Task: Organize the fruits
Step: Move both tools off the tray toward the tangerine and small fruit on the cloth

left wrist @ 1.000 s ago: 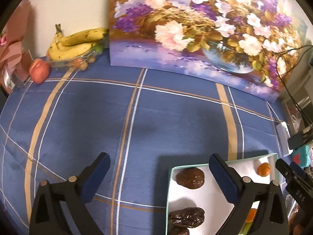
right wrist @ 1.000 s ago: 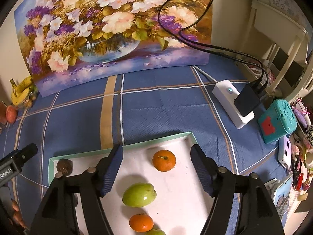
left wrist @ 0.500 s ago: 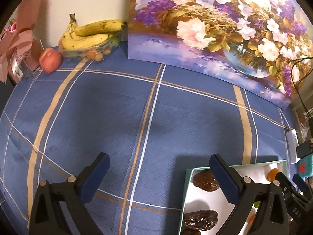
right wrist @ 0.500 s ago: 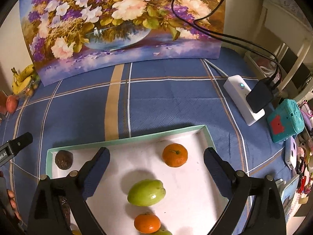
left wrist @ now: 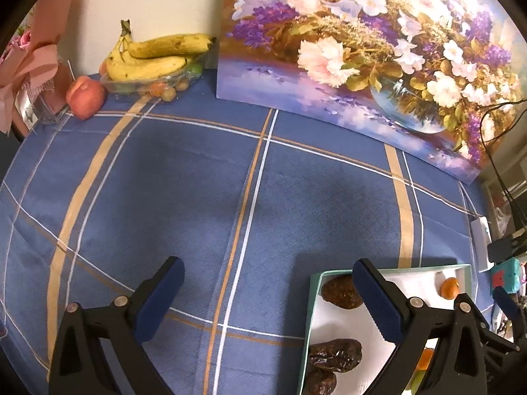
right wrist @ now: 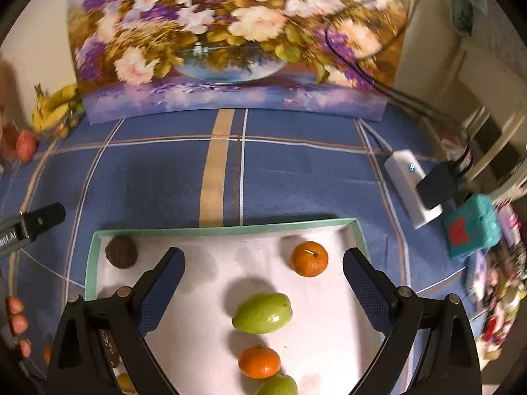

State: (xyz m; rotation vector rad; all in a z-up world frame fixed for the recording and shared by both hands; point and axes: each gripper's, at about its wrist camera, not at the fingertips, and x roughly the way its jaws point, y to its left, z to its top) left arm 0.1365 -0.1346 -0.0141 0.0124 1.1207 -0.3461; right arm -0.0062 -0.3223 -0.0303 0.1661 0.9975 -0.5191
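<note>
With both grippers empty and spread wide — right gripper [right wrist: 263, 263] just opened over the tray [right wrist: 227, 230], left gripper [left wrist: 266, 283] beside it — a placing looks finished; next comes another fruit, perhaps the peach [left wrist: 85, 97].

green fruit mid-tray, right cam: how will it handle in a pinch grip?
The green fruit looks smooth and glossy, so probably slippery. Its oval, tapered shape may roll or pivot on the flat tray. It looks firm, so likely tolerates a moderate squeeze.

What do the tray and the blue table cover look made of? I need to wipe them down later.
The tray looks like smooth matte plastic or coated card: flat white floor, thin mint-green rim. The table cover looks like woven cloth: fine ribbed texture, soft creases, printed stripes.
</note>
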